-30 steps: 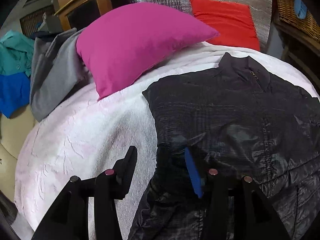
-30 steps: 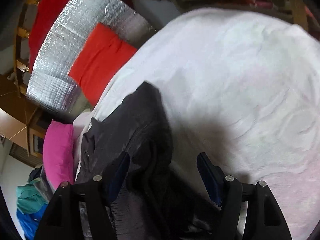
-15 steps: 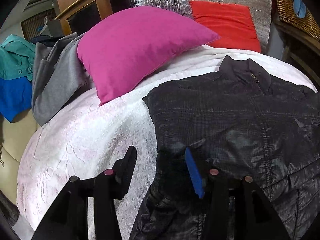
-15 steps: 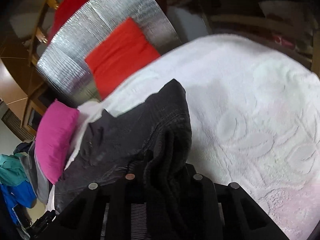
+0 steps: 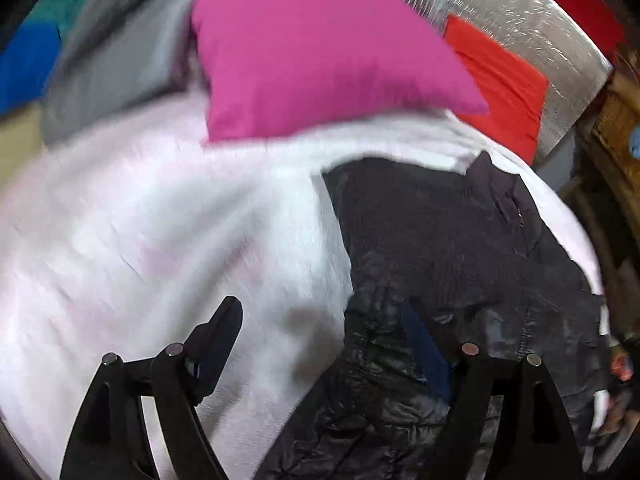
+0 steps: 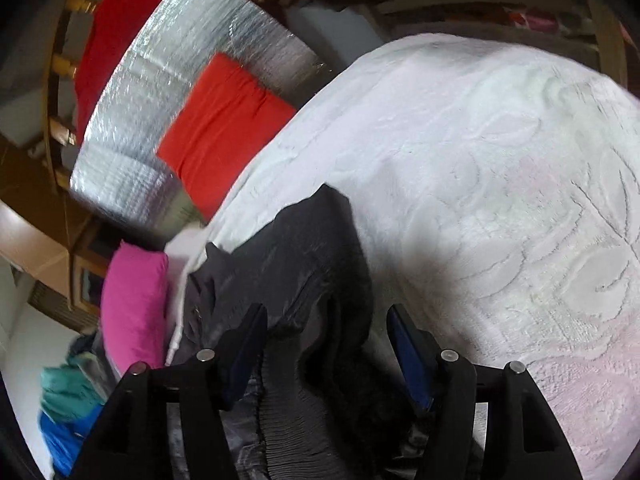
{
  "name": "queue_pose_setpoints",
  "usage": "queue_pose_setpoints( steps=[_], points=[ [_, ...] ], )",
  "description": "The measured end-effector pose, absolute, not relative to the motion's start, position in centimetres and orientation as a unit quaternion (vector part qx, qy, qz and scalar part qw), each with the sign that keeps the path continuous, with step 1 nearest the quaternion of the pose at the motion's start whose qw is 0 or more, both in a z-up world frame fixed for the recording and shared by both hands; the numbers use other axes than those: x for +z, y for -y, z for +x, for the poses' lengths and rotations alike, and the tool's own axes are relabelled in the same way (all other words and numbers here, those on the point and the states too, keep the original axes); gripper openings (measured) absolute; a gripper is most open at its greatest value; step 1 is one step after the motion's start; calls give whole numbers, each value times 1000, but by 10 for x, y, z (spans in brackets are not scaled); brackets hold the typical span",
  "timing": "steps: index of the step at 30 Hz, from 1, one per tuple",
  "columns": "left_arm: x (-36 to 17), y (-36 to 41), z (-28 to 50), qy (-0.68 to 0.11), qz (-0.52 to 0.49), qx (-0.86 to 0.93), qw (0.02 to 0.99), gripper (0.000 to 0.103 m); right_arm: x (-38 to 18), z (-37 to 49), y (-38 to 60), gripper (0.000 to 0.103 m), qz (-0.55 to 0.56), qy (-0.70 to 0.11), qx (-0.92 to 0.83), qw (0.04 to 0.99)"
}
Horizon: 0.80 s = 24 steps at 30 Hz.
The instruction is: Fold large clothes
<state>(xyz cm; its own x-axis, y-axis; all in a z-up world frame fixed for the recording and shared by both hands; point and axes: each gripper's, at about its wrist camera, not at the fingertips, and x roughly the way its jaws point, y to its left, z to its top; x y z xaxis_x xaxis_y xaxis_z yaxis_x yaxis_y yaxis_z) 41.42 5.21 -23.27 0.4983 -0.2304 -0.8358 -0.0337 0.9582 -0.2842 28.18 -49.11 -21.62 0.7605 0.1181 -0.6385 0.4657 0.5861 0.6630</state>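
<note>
A black quilted jacket [image 5: 440, 248] lies front up on the white bedspread [image 5: 160, 240], its collar toward the pillows. My left gripper [image 5: 320, 328] hovers over the jacket's left edge. Its jaws are opening wide: one finger is over bare bedspread, the other over the shiny fabric, and neither presses on it. In the right wrist view the jacket [image 6: 296, 248] has a sleeve folded inward. That sleeve's ribbed cuff [image 6: 280, 408] lies between the jaws of my right gripper [image 6: 326, 332]. These jaws are opening, their pads off the cloth.
A pink pillow [image 5: 312, 48] and a red pillow [image 5: 500, 88] lean at the head against a silver foil panel [image 5: 540, 20]. Grey [image 5: 112, 60], teal and blue garments [image 5: 24, 64] are piled at the left. Wooden furniture [image 5: 616, 128] stands to the right. Bare bedspread [image 6: 500, 180] stretches right of the jacket.
The left view swung sideways and rolled, and its jaws spread wider. The right gripper closed on the sleeve half a second ago and has now parted, the sleeve lying loose between the jaws.
</note>
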Motion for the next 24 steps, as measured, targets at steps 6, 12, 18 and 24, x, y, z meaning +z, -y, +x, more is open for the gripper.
queue_pose_setpoints(
  steps=[6,12,18,24],
  points=[
    [-245,-42,422,-514,-159,-101,837,81,-235,297,496,66,462,-362,-84,805],
    [-252,-31,431,-523,-182,-140,821,44,-237,321,465,38,380,-402,-63,830],
    [-227,-20,425,-476,-143,-137,857,28,-202,316,444,24,311,-358,-79,877],
    [-244,-16,435,-509,-125,-117,844,40,-218,326,447,25,323,-390,-87,858]
  ],
)
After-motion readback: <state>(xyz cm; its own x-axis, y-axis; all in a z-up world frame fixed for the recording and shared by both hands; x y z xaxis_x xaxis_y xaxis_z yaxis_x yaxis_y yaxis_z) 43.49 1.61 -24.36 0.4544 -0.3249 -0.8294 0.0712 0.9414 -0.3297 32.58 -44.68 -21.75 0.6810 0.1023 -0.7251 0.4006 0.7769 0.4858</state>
